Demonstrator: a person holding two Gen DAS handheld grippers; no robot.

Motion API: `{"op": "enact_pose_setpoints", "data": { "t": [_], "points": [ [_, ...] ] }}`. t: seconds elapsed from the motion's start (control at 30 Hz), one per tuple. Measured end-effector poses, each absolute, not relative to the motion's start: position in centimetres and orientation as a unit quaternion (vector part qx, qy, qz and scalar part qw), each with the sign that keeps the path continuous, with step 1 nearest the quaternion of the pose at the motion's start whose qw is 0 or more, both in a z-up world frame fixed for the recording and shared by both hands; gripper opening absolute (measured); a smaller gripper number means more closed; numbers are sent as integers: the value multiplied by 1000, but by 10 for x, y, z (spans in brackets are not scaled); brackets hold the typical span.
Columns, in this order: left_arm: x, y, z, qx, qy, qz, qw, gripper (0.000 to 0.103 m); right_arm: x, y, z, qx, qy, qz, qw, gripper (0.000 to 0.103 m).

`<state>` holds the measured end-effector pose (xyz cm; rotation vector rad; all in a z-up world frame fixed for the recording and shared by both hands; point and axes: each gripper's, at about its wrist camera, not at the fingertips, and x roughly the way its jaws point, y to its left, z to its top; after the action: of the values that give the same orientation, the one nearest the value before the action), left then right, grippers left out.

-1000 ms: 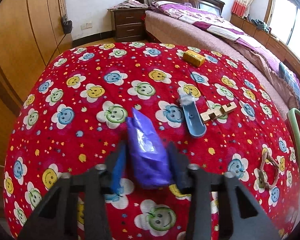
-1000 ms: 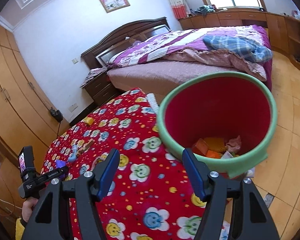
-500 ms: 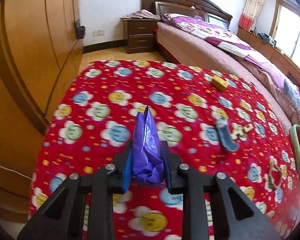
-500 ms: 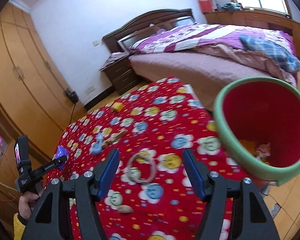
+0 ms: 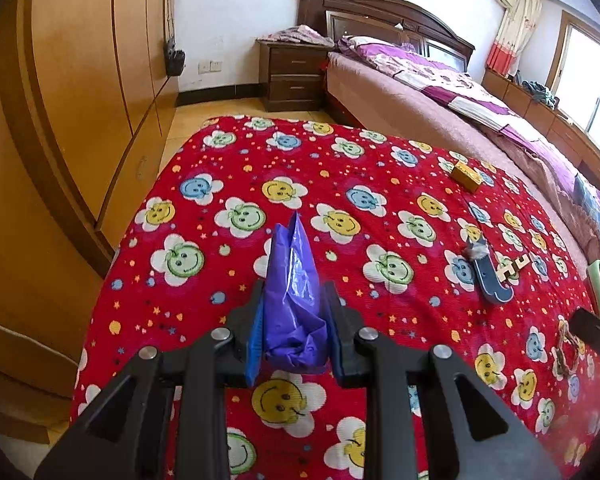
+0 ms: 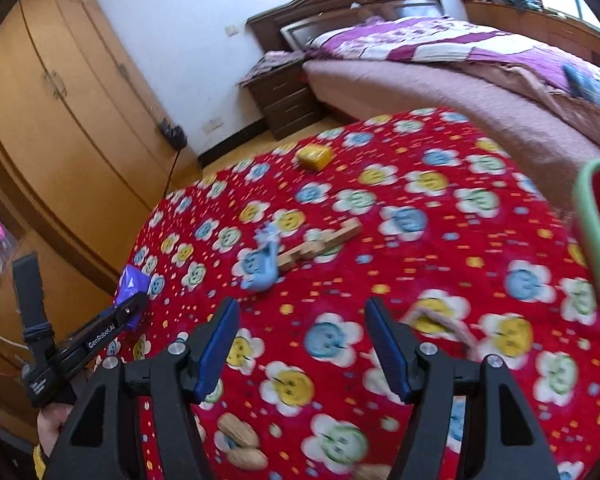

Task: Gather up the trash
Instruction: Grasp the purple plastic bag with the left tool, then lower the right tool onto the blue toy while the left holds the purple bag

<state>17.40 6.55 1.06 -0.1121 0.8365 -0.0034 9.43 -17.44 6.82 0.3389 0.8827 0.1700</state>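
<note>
We see a glossy, crinkled purple plastic bag [image 5: 294, 304], a soft printed cloth bedspread [image 5: 340, 184], and a smooth varnished wooden wardrobe [image 5: 80, 80].

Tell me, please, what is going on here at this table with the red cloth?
A person is clearing trash with a gripper in each hand. The left gripper is shut on a crumpled purple plastic bag, lifted off the red flowered tablecloth. The right gripper is open and empty above the cloth. A yellow block, a blue scoop and wooden pieces remain; the red bin stands at the table's edge.
</note>
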Motion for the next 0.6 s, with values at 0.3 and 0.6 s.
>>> {"op": "enact_pose_setpoints", "data": {
  "t": [0.3, 0.6],
  "points": [
    [180, 69, 4, -76, 403, -8, 912, 28, 128, -129, 40, 128, 464, 111, 869, 51],
    [184, 72, -1, -89, 402, -18, 911, 28, 148, -114, 33, 109, 459, 100, 876, 42]
  ]
}}
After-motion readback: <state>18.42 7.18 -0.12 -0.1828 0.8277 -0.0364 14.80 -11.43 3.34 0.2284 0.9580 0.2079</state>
